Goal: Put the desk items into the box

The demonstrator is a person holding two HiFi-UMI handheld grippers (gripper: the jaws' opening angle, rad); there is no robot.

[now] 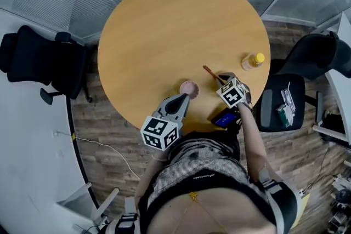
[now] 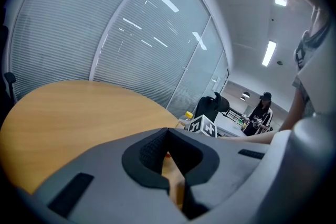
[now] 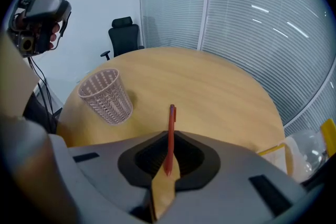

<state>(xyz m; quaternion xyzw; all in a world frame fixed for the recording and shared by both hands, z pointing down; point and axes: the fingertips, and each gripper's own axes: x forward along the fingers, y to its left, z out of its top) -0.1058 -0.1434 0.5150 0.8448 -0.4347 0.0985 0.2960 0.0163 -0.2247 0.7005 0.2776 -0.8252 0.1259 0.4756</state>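
Observation:
A red pen (image 3: 170,126) sticks forward out of my right gripper (image 3: 169,139), whose jaws are shut on its lower end. In the head view the right gripper (image 1: 221,80) is over the table's near right part, with the pen (image 1: 209,72) pointing away from it. A pink mesh cup (image 1: 188,87) stands upright on the round wooden table (image 1: 175,24); in the right gripper view the cup (image 3: 106,96) is to the left of the pen. My left gripper (image 1: 182,99) hovers just short of the cup, its jaws (image 2: 168,136) together with nothing between them.
A clear bottle with a yellow cap (image 1: 253,61) stands near the table's right edge. Black office chairs stand at the left (image 1: 38,60) and right (image 1: 285,98) of the table. A glass wall with blinds (image 3: 252,13) runs behind. A person (image 2: 261,113) stands far off.

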